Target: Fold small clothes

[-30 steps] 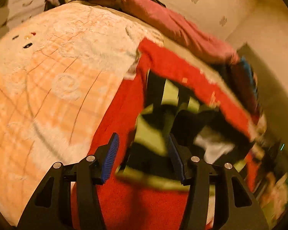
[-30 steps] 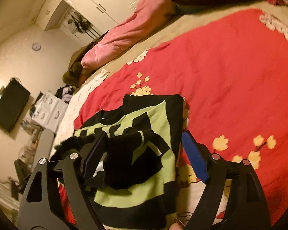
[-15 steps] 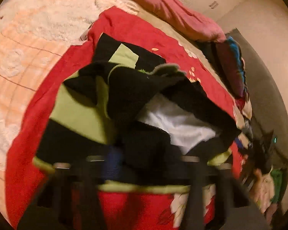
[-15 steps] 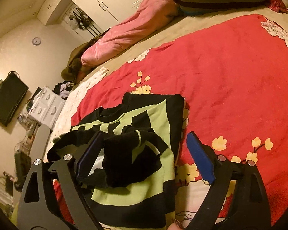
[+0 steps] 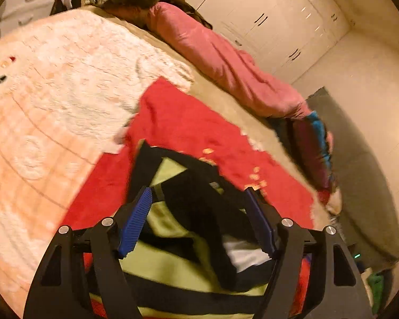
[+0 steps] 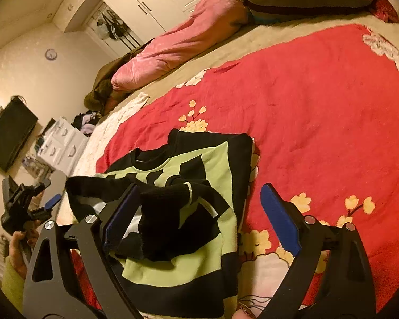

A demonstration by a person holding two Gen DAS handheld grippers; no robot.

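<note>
**Sleeve laid in, both grippers free of the sweater**

Item: black and lime-green striped sweater [image 6: 199,202], lying on the red blanket [image 6: 319,101] of the bed, directly ahead of and below both grippers. One black sleeve [image 6: 170,212] lies bunched across its middle.

Left gripper [image 5: 199,218]: jaws have just been opening; sweater shows between them, pads not pressing. Holds nothing.

Right gripper [image 6: 199,218]: wide apart, hovering above the garment's lower half, holding nothing.

Step, by judgement: a sleeve fold just released. Next move calls for taking an outer edge or the hem and bringing it over.

Views: right wrist alone shows the left gripper [image 6: 49,203] in a hand [image 6: 20,242] off to its left. Left wrist alone shows the white lining [image 5: 244,255].
</note>
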